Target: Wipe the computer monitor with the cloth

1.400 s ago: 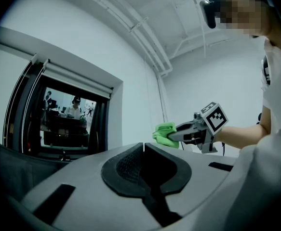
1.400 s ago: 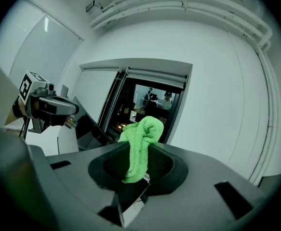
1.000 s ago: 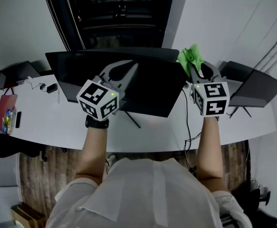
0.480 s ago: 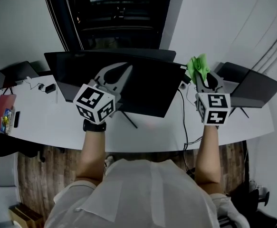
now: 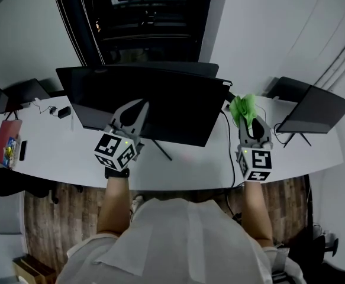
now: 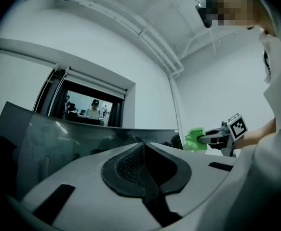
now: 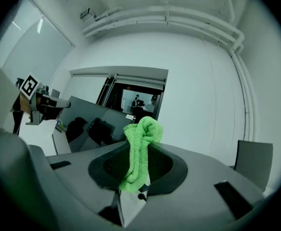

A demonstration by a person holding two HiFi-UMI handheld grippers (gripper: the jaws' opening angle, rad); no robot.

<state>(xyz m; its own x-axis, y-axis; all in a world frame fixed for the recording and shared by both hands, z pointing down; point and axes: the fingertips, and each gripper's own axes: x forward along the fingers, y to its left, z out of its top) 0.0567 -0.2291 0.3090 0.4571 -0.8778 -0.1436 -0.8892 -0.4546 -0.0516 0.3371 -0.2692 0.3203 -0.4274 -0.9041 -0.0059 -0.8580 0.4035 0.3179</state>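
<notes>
I had the one green cloth bunched and pinched in my right gripper, just beside the single monitor's right edge. My left gripper, jaws clenched on nothing, was before the screen, above the desk.

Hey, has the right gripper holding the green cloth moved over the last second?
Yes. The right gripper, shut on the green cloth, has drawn back toward the person, from the monitor's upper right corner to beside its right edge.
</notes>
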